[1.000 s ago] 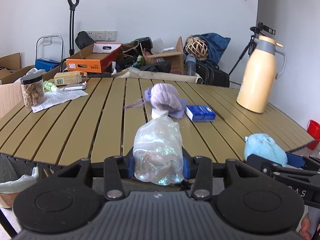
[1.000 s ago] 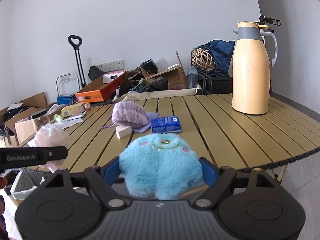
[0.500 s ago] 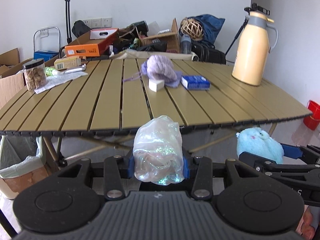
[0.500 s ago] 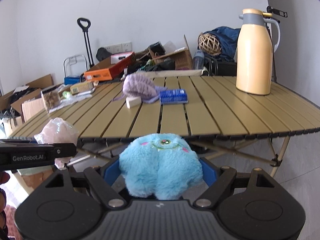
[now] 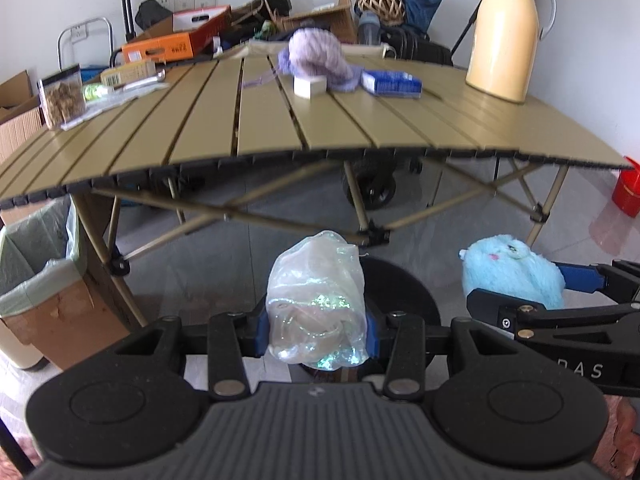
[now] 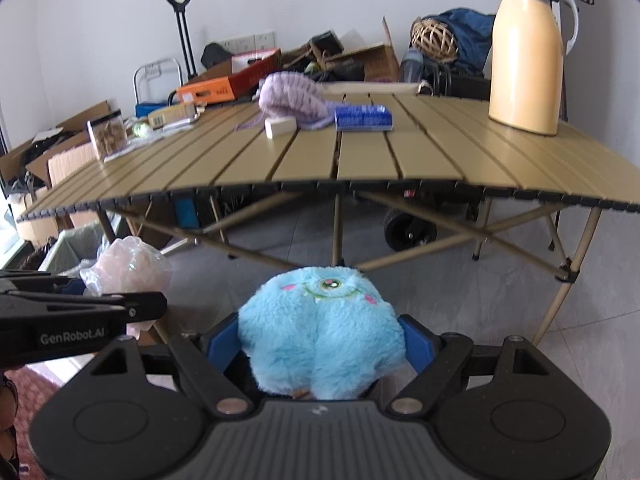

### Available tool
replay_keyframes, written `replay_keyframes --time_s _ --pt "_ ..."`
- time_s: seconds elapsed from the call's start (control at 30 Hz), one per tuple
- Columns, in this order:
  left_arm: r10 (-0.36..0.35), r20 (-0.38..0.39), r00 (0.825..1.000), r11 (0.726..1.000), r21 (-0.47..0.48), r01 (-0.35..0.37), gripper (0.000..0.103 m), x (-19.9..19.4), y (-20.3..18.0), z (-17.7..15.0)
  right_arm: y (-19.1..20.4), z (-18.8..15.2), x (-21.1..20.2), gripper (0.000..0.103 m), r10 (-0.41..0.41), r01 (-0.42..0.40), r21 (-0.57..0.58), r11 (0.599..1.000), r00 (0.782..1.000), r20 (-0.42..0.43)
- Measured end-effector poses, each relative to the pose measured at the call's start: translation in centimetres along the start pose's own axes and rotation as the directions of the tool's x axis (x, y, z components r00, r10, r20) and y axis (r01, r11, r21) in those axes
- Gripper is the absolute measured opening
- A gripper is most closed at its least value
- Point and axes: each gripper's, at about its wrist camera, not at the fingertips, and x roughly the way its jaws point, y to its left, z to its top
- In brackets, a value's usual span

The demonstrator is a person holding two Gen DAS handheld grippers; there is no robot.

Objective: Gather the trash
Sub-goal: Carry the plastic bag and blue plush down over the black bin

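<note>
Two grippers, the left (image 5: 316,330) and the right (image 6: 320,346), each hold one thing: a plastic bag (image 5: 316,300) and a blue plush (image 6: 320,332). One surface (image 5: 280,120) carries one flask (image 5: 502,32), one purple hat (image 5: 316,54), one blue pack (image 5: 392,82), one white block (image 5: 310,85) and one jar (image 5: 62,96). One lined bin (image 5: 36,264) stands on the floor.

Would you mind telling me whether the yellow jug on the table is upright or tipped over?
Upright: the jug stands on its base on the table, with its grey top uppermost.

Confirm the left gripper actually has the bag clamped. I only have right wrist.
Observer: Yes. The left gripper is shut on the plastic bag, pinching it from both sides.
Operator: Is the bin open? I barely see it.
Observer: Yes, the top is open. The lined cardboard bin stands on the floor, left of the bag.
Operator: Anything on the floor far right?
Observer: A red bucket, past the table's right end.
</note>
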Motion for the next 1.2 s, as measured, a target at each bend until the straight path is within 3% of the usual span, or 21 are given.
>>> replay_keyframes --time_s 0.63,0.9,1.2 --pt "-0.017 -0.182 0.983 1.0 -0.004 0.017 0.043 5.1 1.3 -4.3 -0.5 -5.1 4.4 0.082 0.001 -0.002 -0.006 1.0 0.977 -0.212" --pt "-0.036 -0.254 0.967 0.999 -0.017 0.032 0.043 6.5 1.5 -5.0 -1.8 -5.4 5.3 0.082 -0.007 0.015 0.031 0.999 0.973 -0.231" --pt "-0.056 -0.274 0.96 0.998 -0.015 0.054 0.043 7.7 0.9 -3.6 -5.3 -5.1 5.9 0.082 -0.048 0.073 0.099 0.992 0.97 -0.238"
